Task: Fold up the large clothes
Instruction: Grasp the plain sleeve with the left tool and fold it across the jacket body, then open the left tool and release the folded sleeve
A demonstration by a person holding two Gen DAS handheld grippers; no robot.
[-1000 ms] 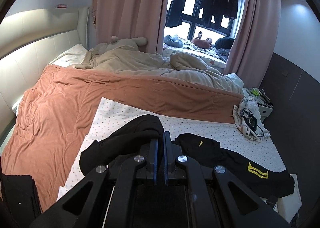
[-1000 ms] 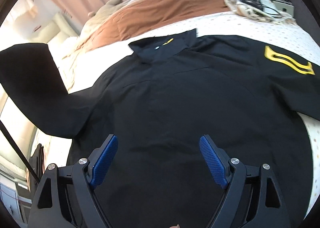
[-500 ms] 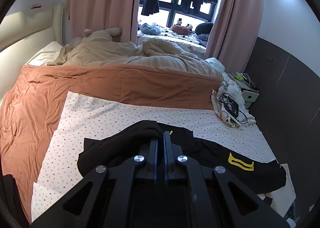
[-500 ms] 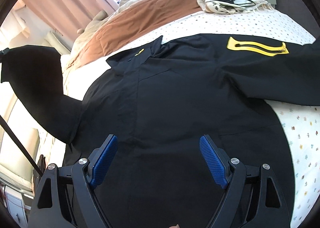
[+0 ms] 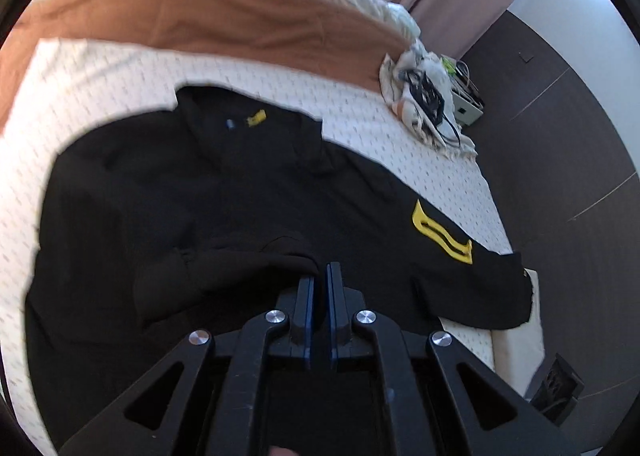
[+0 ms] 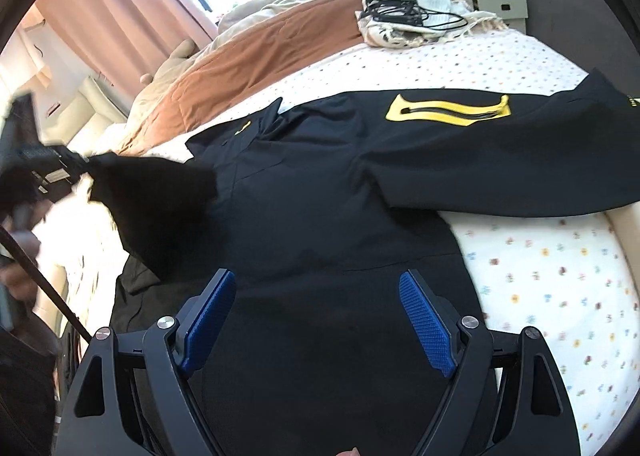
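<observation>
Presently catalogued, left to right:

Left gripper [image 5: 320, 276]: blue pads pressed together, pinching a fold of black cloth at the tips; also seen from the right wrist view at far left [image 6: 60, 163], blurred, with the cloth hanging from it.

Sleeve [image 6: 156, 207]: black, lifted clear of the bed by the left gripper, draped over the jacket's left side.

Jacket [image 6: 320, 215]: black, large, lying front-up on the sheet, collar toward the far side of the bed; in the left view [image 5: 200, 183] it fills the centre.

Collar tag [image 5: 256, 119]: yellow, small, inside the neck.

Right gripper [image 6: 316, 316]: blue pads spread wide, nothing between them, hovering over the jacket's lower body.

Patch [image 6: 448, 111]: yellow, with wavy slots, on the right sleeve, which lies stretched flat across the sheet to the bed's edge.

Sheet [image 6: 560, 264]: white with small coloured dots, under the jacket.

Quilt [image 6: 248, 59]: rust-brown, beyond the sheet.

Bundle [image 6: 412, 19]: pale cloth with black cables on top, at the far right corner of the bed.

Curtains [image 6: 120, 15]: pink, beside a bright window.
</observation>
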